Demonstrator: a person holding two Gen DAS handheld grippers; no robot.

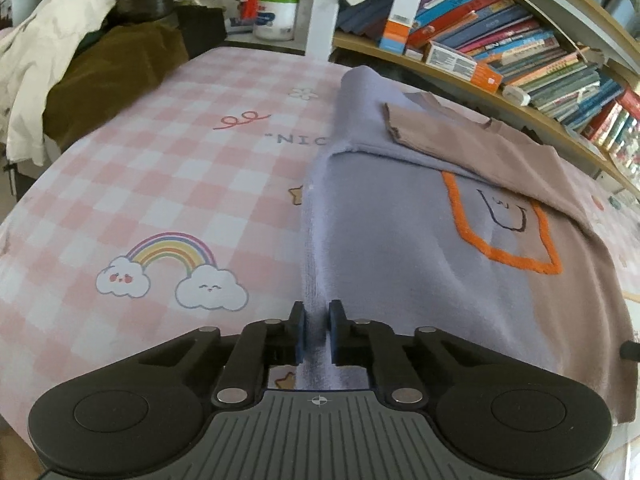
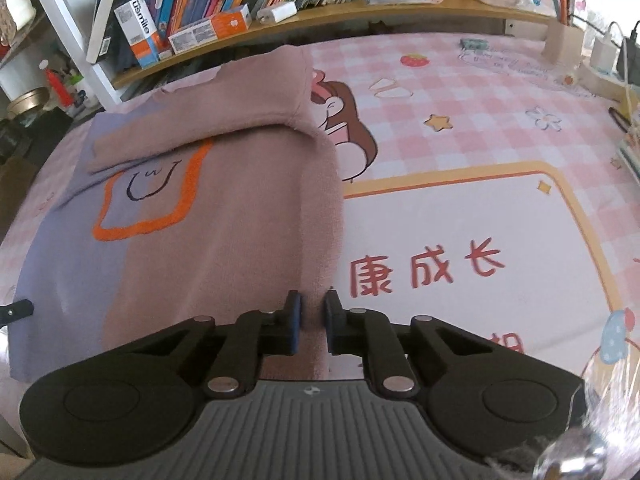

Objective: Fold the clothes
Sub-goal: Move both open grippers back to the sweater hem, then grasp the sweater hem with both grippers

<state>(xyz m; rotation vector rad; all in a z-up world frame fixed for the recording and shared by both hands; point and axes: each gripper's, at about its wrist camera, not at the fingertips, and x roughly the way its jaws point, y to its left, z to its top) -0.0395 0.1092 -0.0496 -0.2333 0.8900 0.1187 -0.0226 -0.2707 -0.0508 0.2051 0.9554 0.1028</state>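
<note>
A two-tone sweater (image 1: 400, 240), lilac on its left half and dusty pink on its right, lies flat on a pink checked cloth. An orange outline with a drawn face sits on its chest. Both sleeves are folded across the top. My left gripper (image 1: 317, 330) is shut on the lilac side edge near the hem. In the right wrist view the same sweater (image 2: 224, 216) fills the left, and my right gripper (image 2: 313, 322) is shut on its pink side edge near the hem. The other gripper's tip (image 2: 16, 310) peeks in at the far left.
The pink checked cloth (image 1: 180, 168) with rainbow, cartoon girl and red characters (image 2: 424, 272) covers the table. Bookshelves (image 1: 520, 52) run along the far edge. A pile of white and brown clothes (image 1: 80, 60) sits far left. Chargers and cables (image 2: 600, 52) lie far right.
</note>
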